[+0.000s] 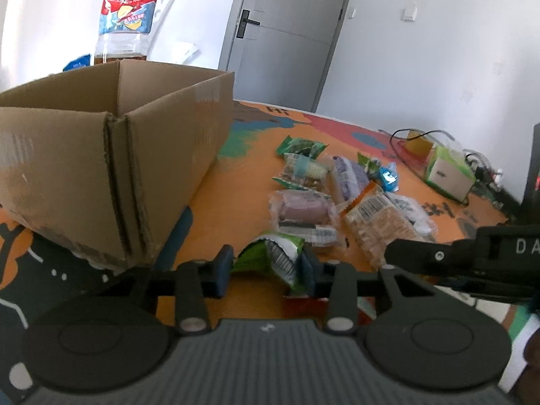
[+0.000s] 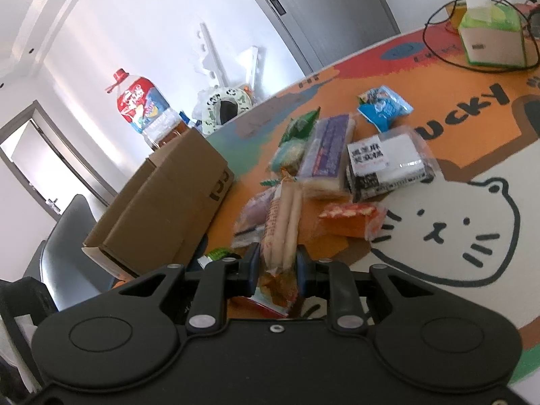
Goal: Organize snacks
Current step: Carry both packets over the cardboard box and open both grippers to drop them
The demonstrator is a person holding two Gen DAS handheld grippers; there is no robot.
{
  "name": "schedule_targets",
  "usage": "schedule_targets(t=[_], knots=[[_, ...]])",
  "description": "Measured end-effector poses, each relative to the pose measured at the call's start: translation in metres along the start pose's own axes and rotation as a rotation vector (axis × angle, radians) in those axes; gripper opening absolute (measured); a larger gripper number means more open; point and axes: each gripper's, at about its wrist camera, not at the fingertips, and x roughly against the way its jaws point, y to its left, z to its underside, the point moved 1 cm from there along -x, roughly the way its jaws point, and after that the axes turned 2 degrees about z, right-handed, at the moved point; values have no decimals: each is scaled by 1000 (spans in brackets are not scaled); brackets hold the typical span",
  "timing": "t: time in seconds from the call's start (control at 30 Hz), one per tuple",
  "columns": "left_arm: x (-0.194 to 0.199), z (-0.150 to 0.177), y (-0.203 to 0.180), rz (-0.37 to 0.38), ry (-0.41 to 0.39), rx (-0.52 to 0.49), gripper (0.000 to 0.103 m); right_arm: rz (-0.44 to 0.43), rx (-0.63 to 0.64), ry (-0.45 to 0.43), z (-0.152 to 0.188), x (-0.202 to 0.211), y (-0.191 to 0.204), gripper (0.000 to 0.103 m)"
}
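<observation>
Box stands open on the desk at left. Left gripper tilts downward beside it, fingers partly spread, pinching a crumpled green packet. Right gripper tilts down too, fingers pressed onto a long biscuit pack among snacks mid-desk.

Bright, even daylight; white walls glare at twelve o'clock; fisheye corners darken; snack pile slightly motion-blurred.
</observation>
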Motion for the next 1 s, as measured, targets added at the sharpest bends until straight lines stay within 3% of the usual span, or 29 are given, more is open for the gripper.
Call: schedule_targets(t=[0.53,1.0], knots=[[62,-43,-12,15,-193,-52,40,-55,70,-89,-16,18,43,23],[120,-78,22,-71,-355,-4,40,-149,158,-142,-28,23,93,23]])
